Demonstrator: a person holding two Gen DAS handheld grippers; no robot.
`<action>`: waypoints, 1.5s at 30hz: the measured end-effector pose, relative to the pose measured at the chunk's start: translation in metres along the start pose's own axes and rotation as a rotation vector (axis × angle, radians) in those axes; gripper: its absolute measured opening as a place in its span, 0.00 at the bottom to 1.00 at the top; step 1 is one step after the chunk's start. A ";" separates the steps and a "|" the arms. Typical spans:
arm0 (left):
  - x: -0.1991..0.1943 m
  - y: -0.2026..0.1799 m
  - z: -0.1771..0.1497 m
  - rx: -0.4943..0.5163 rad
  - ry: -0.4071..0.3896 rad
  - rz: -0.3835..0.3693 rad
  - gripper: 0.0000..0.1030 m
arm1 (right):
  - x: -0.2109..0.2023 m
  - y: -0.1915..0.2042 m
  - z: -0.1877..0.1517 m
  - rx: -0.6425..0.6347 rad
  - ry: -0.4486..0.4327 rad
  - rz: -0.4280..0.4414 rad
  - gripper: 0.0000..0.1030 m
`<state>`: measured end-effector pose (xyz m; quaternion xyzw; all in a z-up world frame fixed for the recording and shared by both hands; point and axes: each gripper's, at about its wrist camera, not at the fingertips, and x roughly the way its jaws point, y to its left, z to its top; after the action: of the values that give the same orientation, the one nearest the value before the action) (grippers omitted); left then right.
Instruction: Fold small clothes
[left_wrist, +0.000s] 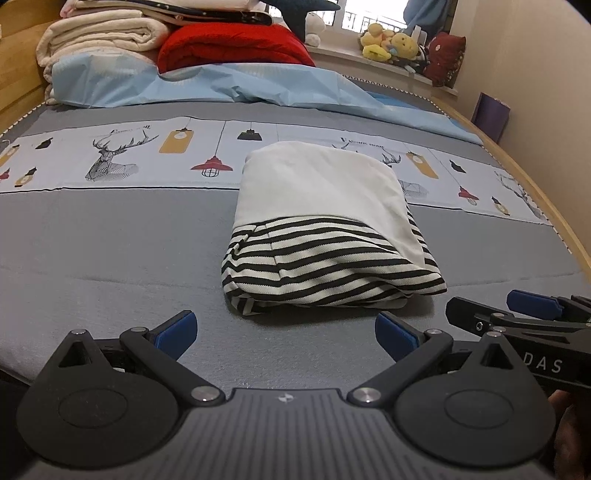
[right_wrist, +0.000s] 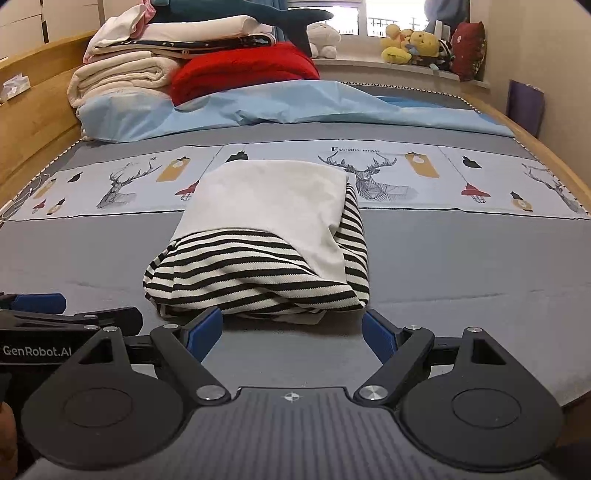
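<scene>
Folded garment (left_wrist: 325, 229) on bed (left_wrist: 110, 240); both grippers' fingers spread wide, empty; purple bag (right_wrist: 524, 107) clearer in right view.

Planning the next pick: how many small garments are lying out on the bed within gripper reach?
1. The striped garment lies folded on the grey bed cover, ahead of both open grippers. More clothes may hide in the stacked pile by the headboard.

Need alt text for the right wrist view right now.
A folded garment, white over black-and-white stripes, lies on the grey bed just ahead of the open, empty right hand-held gripper. The left hand-held gripper shows at the left edge; folded blankets are stacked behind.
</scene>
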<state>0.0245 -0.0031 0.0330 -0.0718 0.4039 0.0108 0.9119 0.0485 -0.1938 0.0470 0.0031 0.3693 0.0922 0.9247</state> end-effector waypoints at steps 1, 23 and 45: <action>0.000 0.000 0.000 -0.002 -0.001 -0.002 1.00 | 0.000 -0.001 0.000 0.002 0.001 0.001 0.81; 0.004 -0.002 0.000 -0.006 -0.001 -0.005 1.00 | 0.004 -0.003 0.001 0.020 0.023 -0.007 0.81; 0.005 -0.002 0.000 -0.011 0.002 -0.008 1.00 | 0.004 -0.001 0.001 0.017 0.022 -0.009 0.81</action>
<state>0.0285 -0.0052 0.0295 -0.0785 0.4043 0.0095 0.9112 0.0528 -0.1937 0.0449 0.0080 0.3803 0.0848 0.9209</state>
